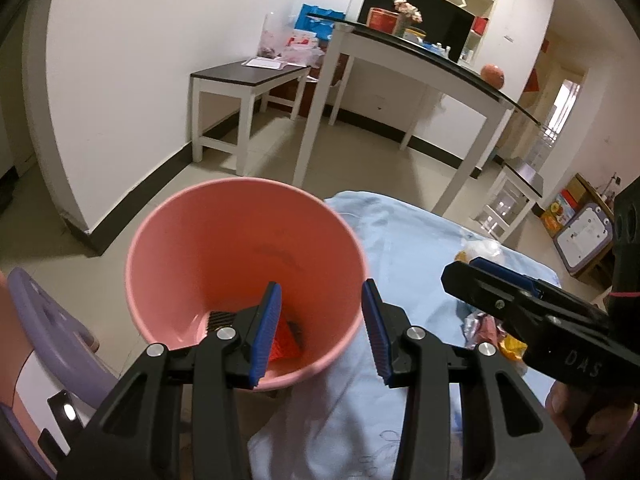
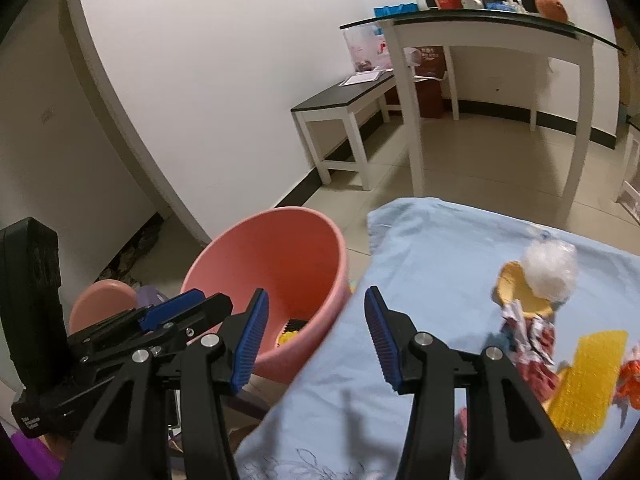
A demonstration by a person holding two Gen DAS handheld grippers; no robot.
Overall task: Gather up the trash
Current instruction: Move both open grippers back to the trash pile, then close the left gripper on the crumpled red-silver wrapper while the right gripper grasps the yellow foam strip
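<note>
A pink bucket [image 1: 224, 240] stands beside a table under a light blue cloth [image 1: 404, 248]. An orange-red wrapper [image 1: 285, 344] lies at its bottom. My left gripper [image 1: 322, 332] is open and empty over the bucket's near rim. My right gripper [image 2: 316, 336] is open and empty between the bucket [image 2: 280, 264] and the cloth [image 2: 440, 260]; it also shows in the left wrist view [image 1: 476, 272]. Trash lies on the cloth at the right: a clear crumpled bag [image 2: 550, 268], a yellow scrap [image 2: 514, 288], a red-white wrapper [image 2: 532, 344], a yellow wrapper [image 2: 584, 384] and an orange wrapper [image 2: 630, 380].
A white table with a dark glass top [image 1: 432, 64] and a low white bench [image 1: 240, 80] stand on the tiled floor beyond. A purple stool [image 1: 44, 320] sits left of the bucket. A small pink bowl [image 2: 100, 304] lies by the wall.
</note>
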